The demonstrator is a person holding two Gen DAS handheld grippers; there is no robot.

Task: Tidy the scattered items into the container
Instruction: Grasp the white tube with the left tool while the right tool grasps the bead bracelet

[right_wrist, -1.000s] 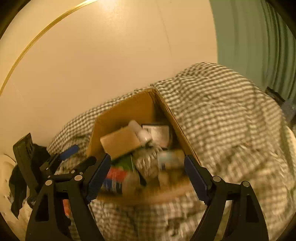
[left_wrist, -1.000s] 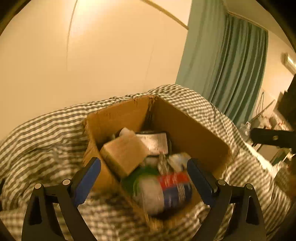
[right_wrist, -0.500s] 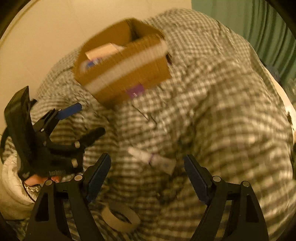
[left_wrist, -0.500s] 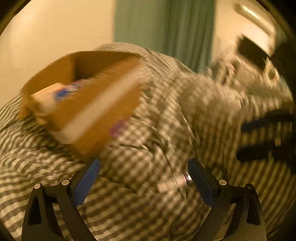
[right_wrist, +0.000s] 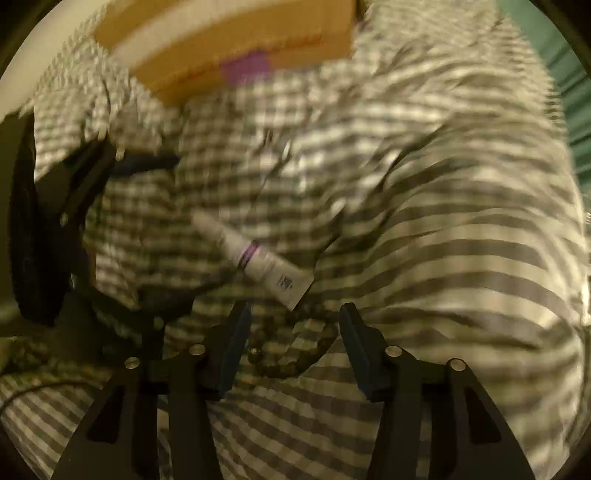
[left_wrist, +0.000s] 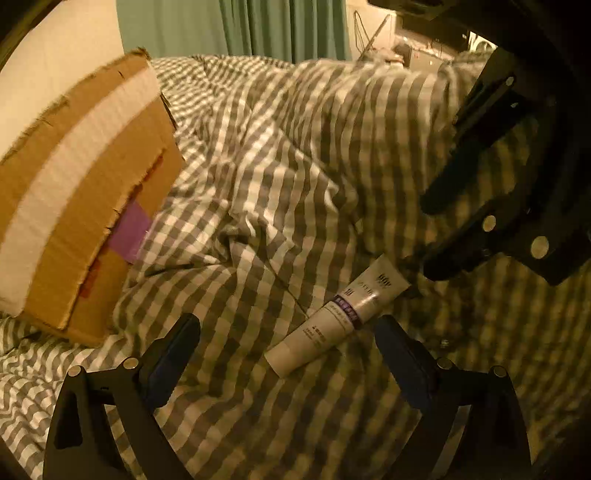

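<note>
A white tube with a purple band [left_wrist: 340, 314] lies on the checked bedcover; it also shows in the right wrist view [right_wrist: 258, 262]. My left gripper [left_wrist: 288, 354] is open, its fingers either side of the tube's near end, just above the cover. My right gripper [right_wrist: 291, 339] is open, narrower than before, low over a dark beaded chain [right_wrist: 291, 354] beside the tube's flat end; it shows in the left wrist view [left_wrist: 436, 240] at the right. The cardboard box [left_wrist: 74, 192] stands at the left, its outer wall showing; it is at the top of the right wrist view [right_wrist: 229, 44].
The grey-and-white checked bedcover [left_wrist: 280, 177] is rumpled into folds between the box and the tube. Green curtains [left_wrist: 258, 26] hang behind. A cream wall [left_wrist: 55, 55] is behind the box. The right wrist view is blurred.
Both grippers have swung away from above the box down to the bedcover. The tube is now between the left fingers. The right gripper's fingers stand closer together.
</note>
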